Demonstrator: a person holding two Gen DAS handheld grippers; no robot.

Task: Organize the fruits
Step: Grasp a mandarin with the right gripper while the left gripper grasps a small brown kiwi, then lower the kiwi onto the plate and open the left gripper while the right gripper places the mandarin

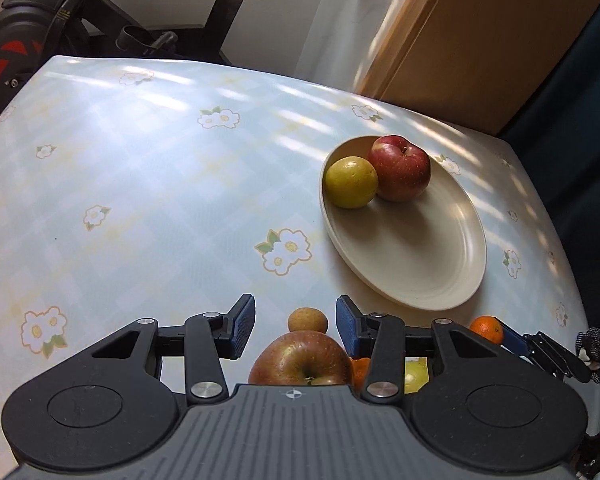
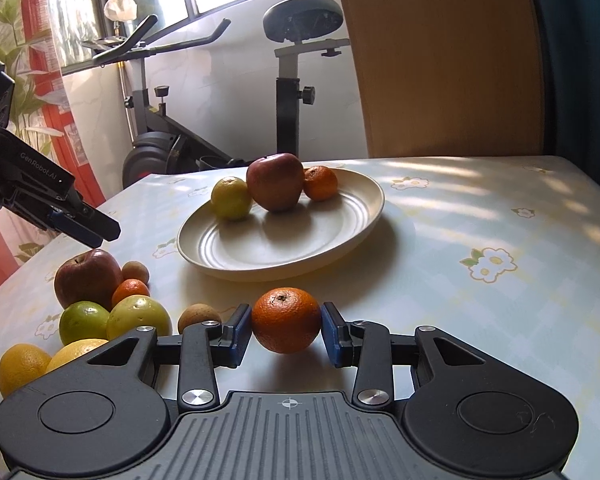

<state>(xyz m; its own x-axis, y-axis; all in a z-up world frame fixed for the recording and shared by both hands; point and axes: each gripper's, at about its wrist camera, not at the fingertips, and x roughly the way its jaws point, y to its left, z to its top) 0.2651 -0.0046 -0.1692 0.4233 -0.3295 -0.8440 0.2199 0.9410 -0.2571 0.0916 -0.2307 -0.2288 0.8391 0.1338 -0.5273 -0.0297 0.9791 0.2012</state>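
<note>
Nearest to you on the flowered tablecloth [image 2: 500, 216], your right gripper [image 2: 286, 330] has both blue pads pressed against the sides of an orange [image 2: 286, 319], which sits at the near edge of the table just in front of the plate [image 2: 228, 252]. To the left of it lies the loose pile: two lemons [image 2: 20, 366] closest to you, then two yellow-green fruits [image 2: 138, 316], a small brown fruit [image 2: 198, 317] beside them, a small tangerine [image 2: 130, 289], a red apple [image 2: 87, 277] and a second brown fruit [image 2: 136, 271] farther back. Your left gripper [image 1: 296, 330] hangs above that pile, pointing steeply down over the red apple; its jaws stand apart with nothing between the pads, and the apple is below them, not gripped. Farther on, the cream plate carries a yellow fruit [image 2: 231, 198] on the left, a second red apple [image 2: 275, 181] in the middle and touching it, and a small orange [image 2: 320, 183] on the right behind the apple. Beyond the table stand an exercise bike [image 2: 288, 80] and a wooden panel [image 2: 440, 60]
</note>
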